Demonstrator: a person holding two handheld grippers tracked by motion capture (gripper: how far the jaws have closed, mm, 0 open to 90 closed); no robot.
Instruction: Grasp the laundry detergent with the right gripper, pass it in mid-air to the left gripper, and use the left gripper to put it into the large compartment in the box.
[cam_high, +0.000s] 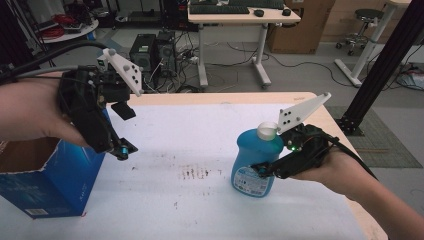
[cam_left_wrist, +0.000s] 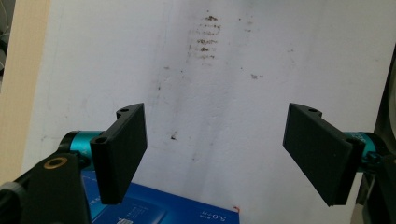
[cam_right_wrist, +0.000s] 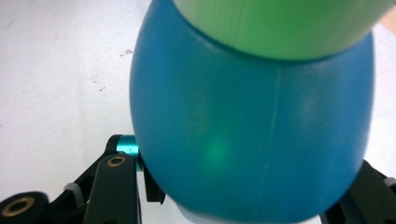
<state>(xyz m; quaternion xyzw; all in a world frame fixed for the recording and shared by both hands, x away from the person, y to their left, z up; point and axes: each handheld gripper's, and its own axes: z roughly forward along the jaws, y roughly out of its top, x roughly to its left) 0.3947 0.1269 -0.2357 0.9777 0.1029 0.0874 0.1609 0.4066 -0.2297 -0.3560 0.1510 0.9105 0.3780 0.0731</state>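
While right gripper (cam_high: 262, 171) clamps it, blue bottle (cam_high: 255, 162) stands upright, cap up.

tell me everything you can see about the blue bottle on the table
The blue bottle looks like translucent plastic filled with blue liquid, rounded and broad, with a pale cap and a printed label low on its front. It stands upright on the white table cover, right of centre. The right gripper is closed around its lower body, jaws on either side. In the right gripper view the cap looks greenish.
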